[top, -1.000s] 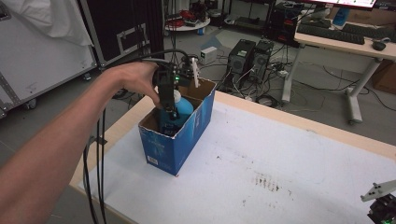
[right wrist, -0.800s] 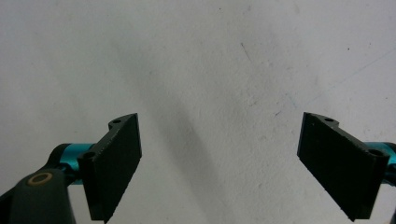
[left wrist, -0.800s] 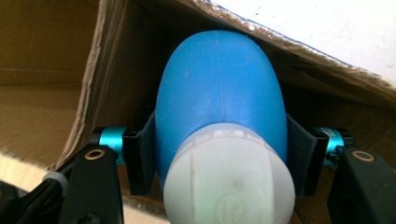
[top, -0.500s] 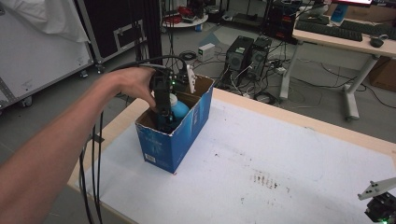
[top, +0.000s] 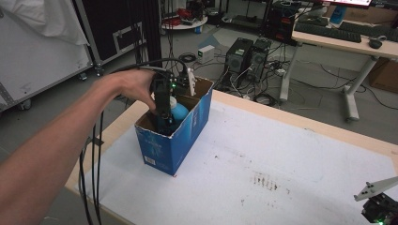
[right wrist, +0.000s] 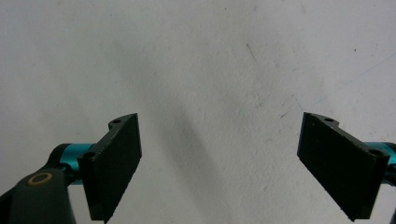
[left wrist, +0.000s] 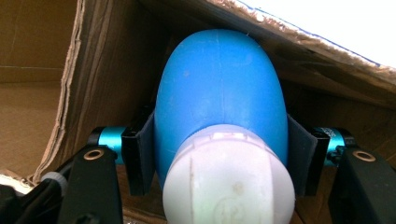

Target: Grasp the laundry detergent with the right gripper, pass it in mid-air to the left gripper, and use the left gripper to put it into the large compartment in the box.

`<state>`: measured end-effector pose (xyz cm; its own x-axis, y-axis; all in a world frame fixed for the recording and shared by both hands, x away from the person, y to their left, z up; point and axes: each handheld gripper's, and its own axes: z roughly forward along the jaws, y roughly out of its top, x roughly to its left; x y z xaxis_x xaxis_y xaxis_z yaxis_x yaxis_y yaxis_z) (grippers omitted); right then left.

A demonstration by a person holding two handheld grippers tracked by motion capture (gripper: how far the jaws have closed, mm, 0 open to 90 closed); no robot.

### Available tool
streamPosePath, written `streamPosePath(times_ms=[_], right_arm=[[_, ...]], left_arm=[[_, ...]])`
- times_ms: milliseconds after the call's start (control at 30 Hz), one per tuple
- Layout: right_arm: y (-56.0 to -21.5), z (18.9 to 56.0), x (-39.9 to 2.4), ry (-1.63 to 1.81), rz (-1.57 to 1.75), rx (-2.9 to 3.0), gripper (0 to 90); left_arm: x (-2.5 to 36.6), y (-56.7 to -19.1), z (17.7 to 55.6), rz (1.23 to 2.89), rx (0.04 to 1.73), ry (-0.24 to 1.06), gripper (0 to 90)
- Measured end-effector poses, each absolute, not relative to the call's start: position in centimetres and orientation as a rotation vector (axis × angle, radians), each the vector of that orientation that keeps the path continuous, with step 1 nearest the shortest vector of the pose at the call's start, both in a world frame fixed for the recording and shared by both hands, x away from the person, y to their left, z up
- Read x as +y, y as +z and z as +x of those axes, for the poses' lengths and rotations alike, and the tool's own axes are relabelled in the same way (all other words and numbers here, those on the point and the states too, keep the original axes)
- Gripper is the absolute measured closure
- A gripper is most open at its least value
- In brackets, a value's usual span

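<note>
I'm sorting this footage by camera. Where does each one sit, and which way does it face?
High view: above the table's near side, facing forward and down at the blue cardboard box; forearm and left tongs show.
Left gripper view: rides the left tongs, jaws clamping the blue bottle inside the box.
Right gripper view: rides the right tongs, open over the white tabletop.
Shared: high and left views show bottle and box.

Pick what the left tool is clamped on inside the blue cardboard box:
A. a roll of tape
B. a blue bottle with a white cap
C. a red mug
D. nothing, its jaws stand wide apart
B: in the left gripper view the left tool has its pads pressed on both sides of the blue bottle, white cap toward the camera, inside the box.
</note>
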<state>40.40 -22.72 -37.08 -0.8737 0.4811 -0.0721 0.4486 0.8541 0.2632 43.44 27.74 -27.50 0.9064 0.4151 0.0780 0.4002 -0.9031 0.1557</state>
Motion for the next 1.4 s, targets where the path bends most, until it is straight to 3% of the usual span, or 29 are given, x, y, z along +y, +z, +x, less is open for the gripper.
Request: streamPosePath(times_ms=[367, 600, 867, 1400], right_arm=[[-37.1, 40.3, -22.8, 0.355, 0.731, 2.895, 12.9], [-37.0, 40.1, -22.7, 0.353, 0.72, 2.893, 12.9], [-37.0, 40.1, -22.6, 0.35, 0.718, 2.893, 12.9], [-36.6, 40.0, -22.7, 0.352, 0.723, 2.884, 12.9]], left_arm=[[27.7, -27.5, 43.6, 2.94, 0.635, 0.157, 36.3], [27.8, -27.1, 43.6, 2.921, 0.674, 0.191, 26.8], [27.8, -26.0, 43.4, 2.915, 0.68, 0.223, 24.5], [26.0, -20.8, 42.2, 2.898, 0.609, 0.325, 19.6]])
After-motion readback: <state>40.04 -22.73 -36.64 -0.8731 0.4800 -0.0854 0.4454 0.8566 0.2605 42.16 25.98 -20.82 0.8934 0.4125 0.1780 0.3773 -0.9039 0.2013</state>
